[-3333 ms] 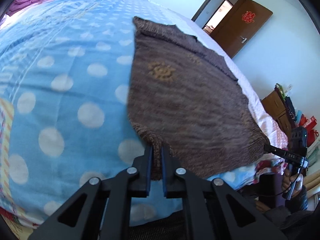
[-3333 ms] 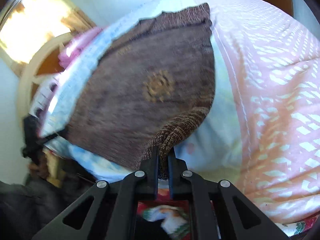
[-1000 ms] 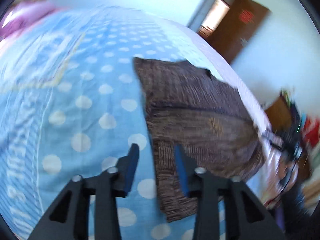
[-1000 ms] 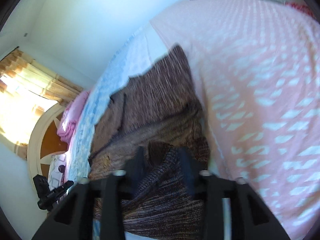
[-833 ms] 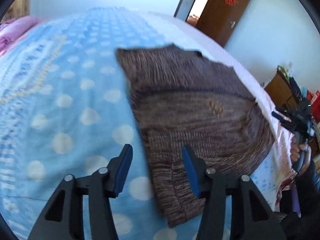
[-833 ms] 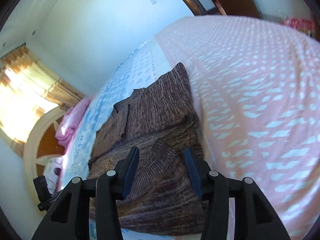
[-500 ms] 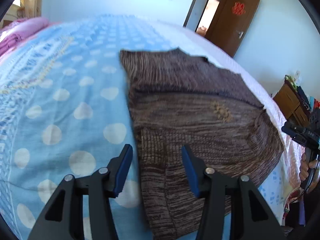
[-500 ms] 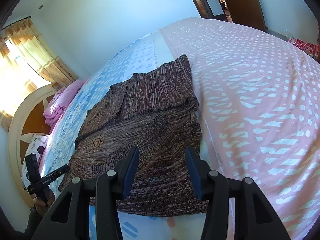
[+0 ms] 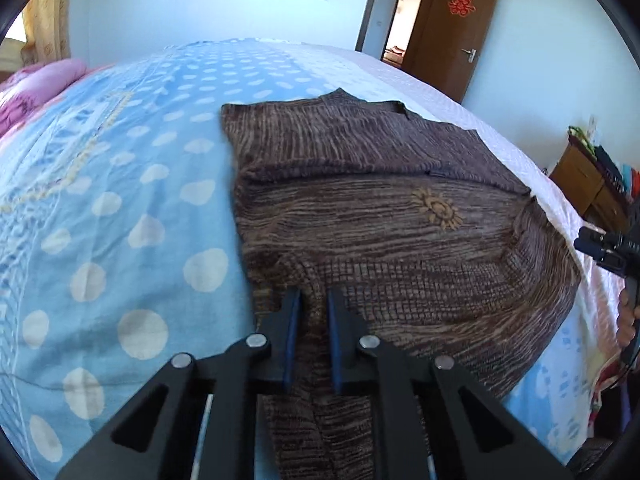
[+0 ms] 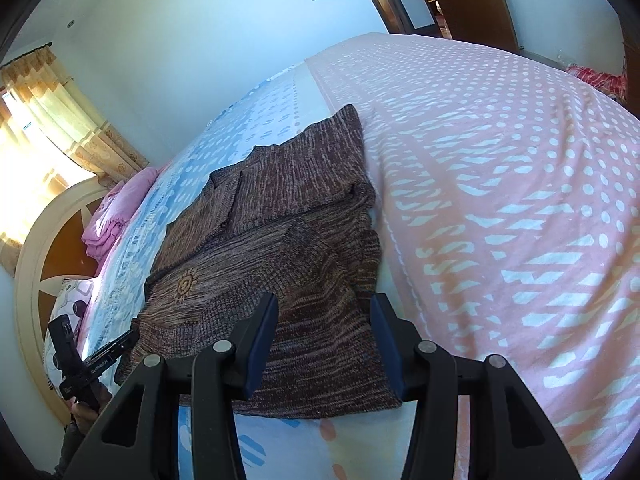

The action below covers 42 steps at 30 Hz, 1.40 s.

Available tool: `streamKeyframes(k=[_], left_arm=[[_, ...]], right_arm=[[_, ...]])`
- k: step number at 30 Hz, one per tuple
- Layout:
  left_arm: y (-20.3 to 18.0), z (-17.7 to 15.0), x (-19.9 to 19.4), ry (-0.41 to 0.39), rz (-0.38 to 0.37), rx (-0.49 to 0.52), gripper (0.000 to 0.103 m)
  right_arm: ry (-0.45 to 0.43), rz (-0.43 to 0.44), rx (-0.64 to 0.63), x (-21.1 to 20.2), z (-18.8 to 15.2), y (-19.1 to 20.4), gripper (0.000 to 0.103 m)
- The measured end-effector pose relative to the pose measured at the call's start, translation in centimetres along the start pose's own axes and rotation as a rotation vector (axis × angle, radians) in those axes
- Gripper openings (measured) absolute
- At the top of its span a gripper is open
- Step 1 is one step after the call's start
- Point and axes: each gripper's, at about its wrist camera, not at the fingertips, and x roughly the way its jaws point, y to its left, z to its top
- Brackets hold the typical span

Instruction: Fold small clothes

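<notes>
A brown knit sweater (image 9: 400,216) with a small orange sun motif (image 9: 438,210) lies on the bed, its lower part folded up over the body. It also shows in the right wrist view (image 10: 280,264). My left gripper (image 9: 311,300) sits over the sweater's near left edge, its jaws narrowed around a fold of the knit with a small gap showing. My right gripper (image 10: 324,308) is wide open and empty, hovering over the sweater's near right part. The right gripper also shows at the far right of the left wrist view (image 9: 608,246).
The bed has a blue polka-dot cover (image 9: 120,200) on the left and a pink patterned cover (image 10: 500,200) on the right. A pink folded blanket (image 10: 116,208) lies by the headboard. A brown door (image 9: 456,28) and a wooden dresser (image 9: 592,188) stand beyond the bed.
Both grippers let go of the sweater hem after folding it up and drew back. The left gripper has since come down onto the near left edge and narrowed its jaws.
</notes>
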Motion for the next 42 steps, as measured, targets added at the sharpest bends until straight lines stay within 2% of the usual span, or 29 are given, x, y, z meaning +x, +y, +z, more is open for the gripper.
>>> streamKeyframes(k=[2,3,4,5,10,11,12,13,17,21,24,27,29,30,32,35,38,42], left_arm=[[0.3,0.2,0.2,0.008,-0.007,-0.02,0.017],[0.6,0.2,0.3,0.015,-0.008,-0.037,0.027],[0.9,0.4,0.6,0.026,-0.003,-0.055,0.032],[1.1,0.5,0.7,0.028,-0.013,-0.068,0.033],[1.1,0.7,1.0,0.021,-0.028,-0.091,0.031],[1.0,0.6,1.0,0.015,-0.027,-0.085,0.027],[0.9,0.6,1.0,0.013,-0.031,-0.082,0.016],[0.8,0.7,1.0,0.013,-0.035,-0.08,0.012],[0.4,0.7,0.9,0.011,-0.021,-0.07,0.012],[0.5,0.9,1.1,0.019,-0.022,-0.075,0.014],[0.5,1.2,1.3,0.031,-0.014,-0.073,0.021],[0.8,1.3,1.4,0.033,-0.023,-0.082,0.022],[1.0,1.2,1.4,0.029,-0.039,-0.095,0.018],[1.0,1.1,1.3,0.026,-0.047,-0.098,0.011],[0.8,0.9,1.0,0.015,-0.057,-0.095,0.007],[0.6,0.7,0.1,-0.008,-0.055,-0.089,0.006],[1.0,1.2,-1.5,-0.05,-0.07,-0.139,0.006],[1.8,2.8,-2.8,-0.099,-0.093,-0.195,0.006]], right_arm=[[-0.005,-0.002,0.009,-0.2,0.0,-0.3,0.049],[-0.006,-0.004,0.012,-0.2,0.0,-0.4,0.049],[-0.007,-0.005,0.014,-0.3,-0.1,-0.5,0.049],[-0.008,-0.007,0.015,-0.4,-0.1,-0.6,0.049],[-0.029,-0.034,-0.004,-1.0,0.0,-0.7,0.049],[-0.038,-0.043,-0.023,-1.2,0.3,-0.5,0.049],[-0.043,-0.05,-0.043,-1.3,0.5,-0.2,0.049],[-0.046,-0.056,-0.066,-1.3,0.8,0.1,0.049],[-0.047,-0.103,-0.238,-0.4,2.0,2.6,0.049],[-0.017,-0.15,-0.401,2.7,2.4,4.9,0.049],[0.041,-0.168,-0.516,5.9,1.9,6.4,0.049],[0.122,-0.187,-0.578,8.7,1.1,7.0,0.049],[0.103,-0.195,-0.598,8.7,0.8,7.5,0.035],[0.118,-0.176,-0.588,8.5,0.9,7.5,0.002],[0.109,-0.163,-0.551,7.8,1.0,7.3,0.003],[0.043,-0.123,-0.474,5.1,1.3,6.8,0.003],[-0.047,-0.08,-0.376,2.0,2.1,6.4,0.003],[-0.124,-0.058,-0.32,-0.2,3.3,6.7,0.003]])
